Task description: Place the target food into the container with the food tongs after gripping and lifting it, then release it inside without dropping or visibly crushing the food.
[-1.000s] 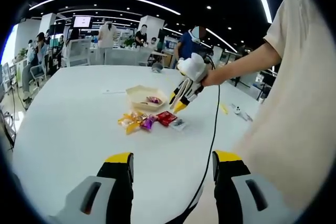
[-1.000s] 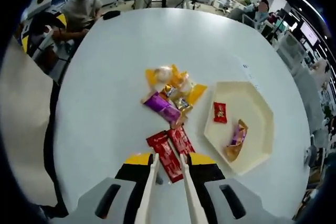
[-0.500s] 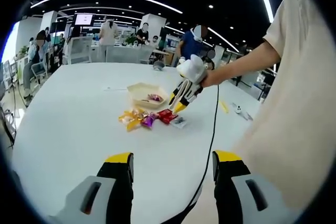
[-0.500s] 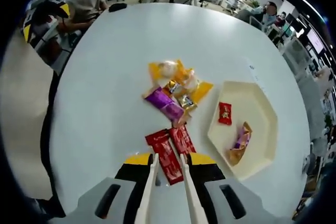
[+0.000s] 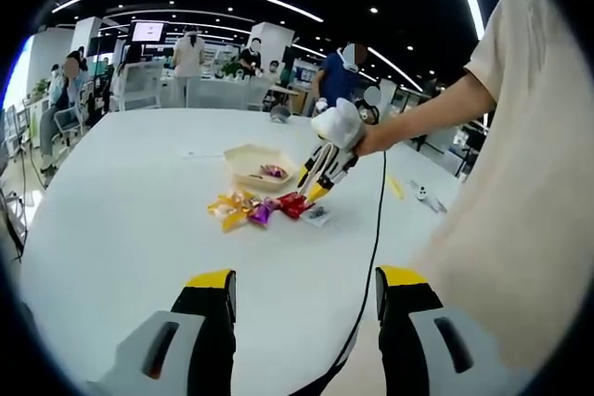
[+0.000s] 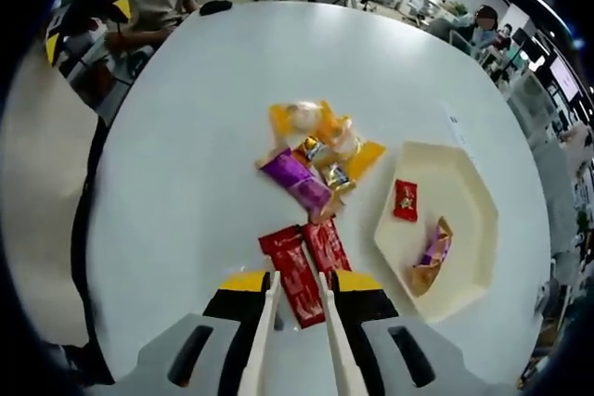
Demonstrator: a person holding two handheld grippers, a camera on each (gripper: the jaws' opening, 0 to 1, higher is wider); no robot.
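Drifting slightly since the earlier frame, the right gripper's camera is showing the snack pile and tray a little farther up its view, while the packets themselves are lying as they were. Two red packets [image 6: 303, 262] are resting side by side on the white table [image 6: 186, 183], their near ends lying between the white tongs [image 6: 295, 340] carried by the right gripper [image 6: 295, 308]. The tong blades are standing slightly parted around those ends, not visibly pinching anything. These flat foil wrappers are probably light, slick and crinkly, with contents that could crack, so taking one across its narrow width near the middle looks safest. Farther off, a purple packet [image 6: 295, 182] and several yellow packets [image 6: 320, 132] are lying heaped together. On the right, the cream tray [image 6: 469, 206] is already holding a small red sweet [image 6: 406, 199] and a purple-and-orange packet [image 6: 429, 255]. The left gripper [image 5: 304, 308] is hanging wide open and empty, well back from the pile.
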